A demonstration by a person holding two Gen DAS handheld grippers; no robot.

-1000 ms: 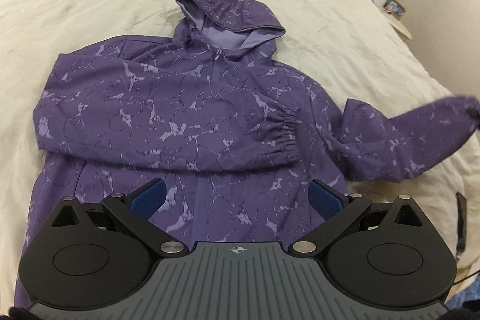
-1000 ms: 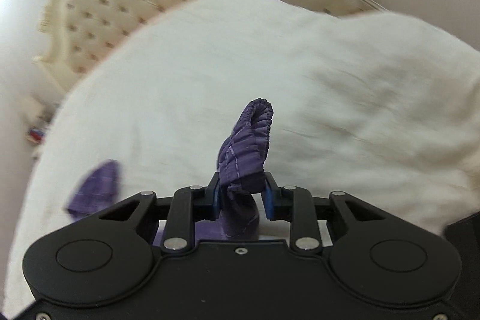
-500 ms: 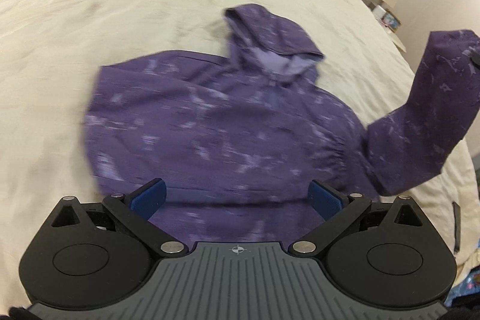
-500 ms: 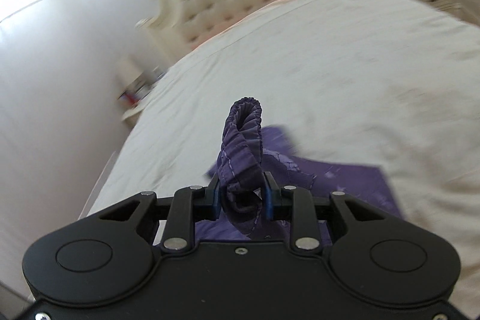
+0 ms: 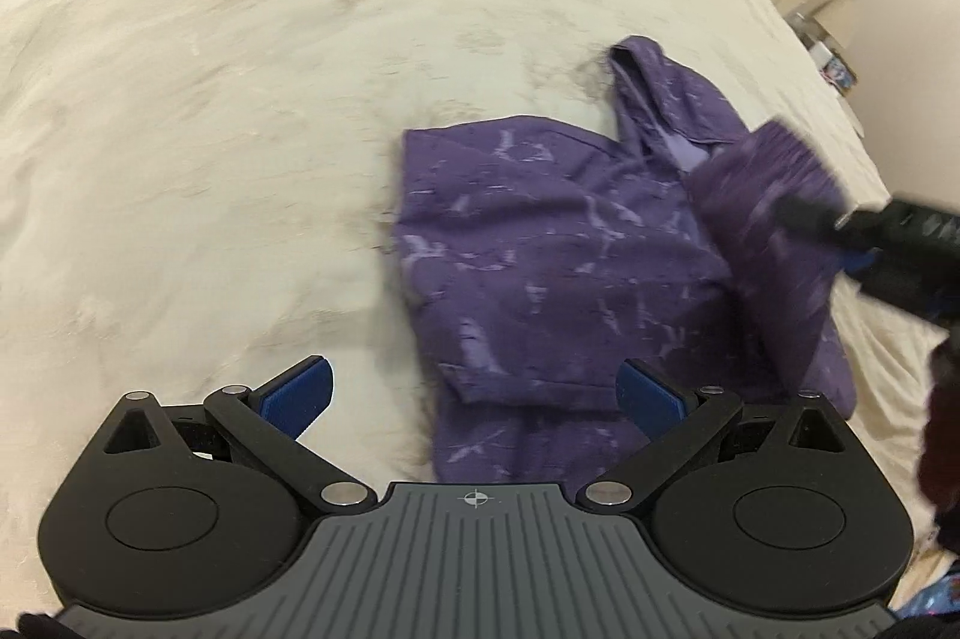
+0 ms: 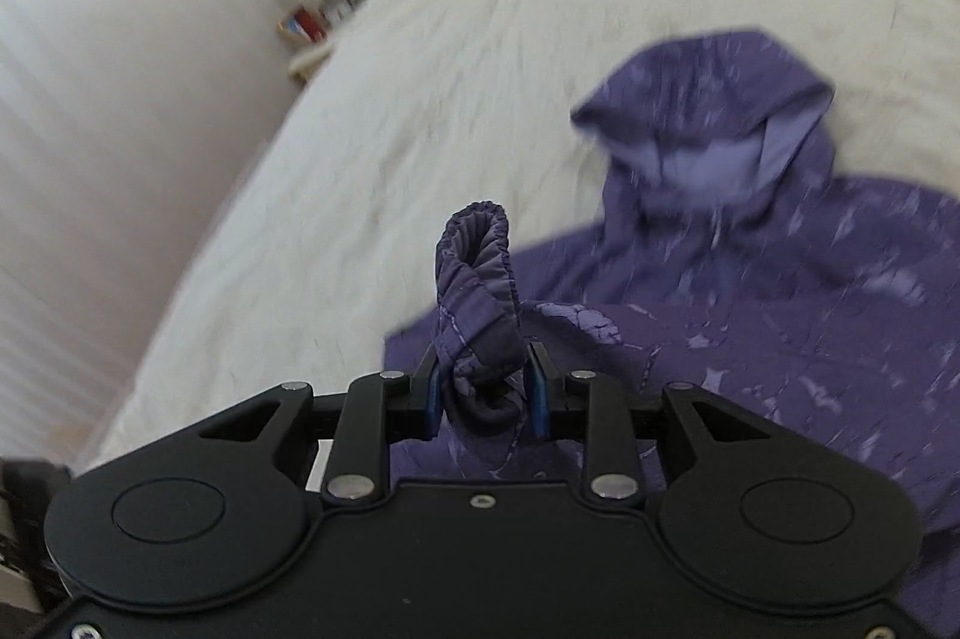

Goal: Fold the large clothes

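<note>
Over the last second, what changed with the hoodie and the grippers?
The right gripper, still shut on the sleeve cuff, carried that sleeve from lying out to the side on the bed, up and over the hoodie body. Nothing was newly taken or let go. The left gripper stays open and empty; the other sleeve stays folded across the front.

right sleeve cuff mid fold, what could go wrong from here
The right gripper pinches only the bunched cuff, so the cuff could slip free mid-swing. The left gripper is open and holds nothing, so the hoodie body may drag on the bedspread and the fold skew.
</note>
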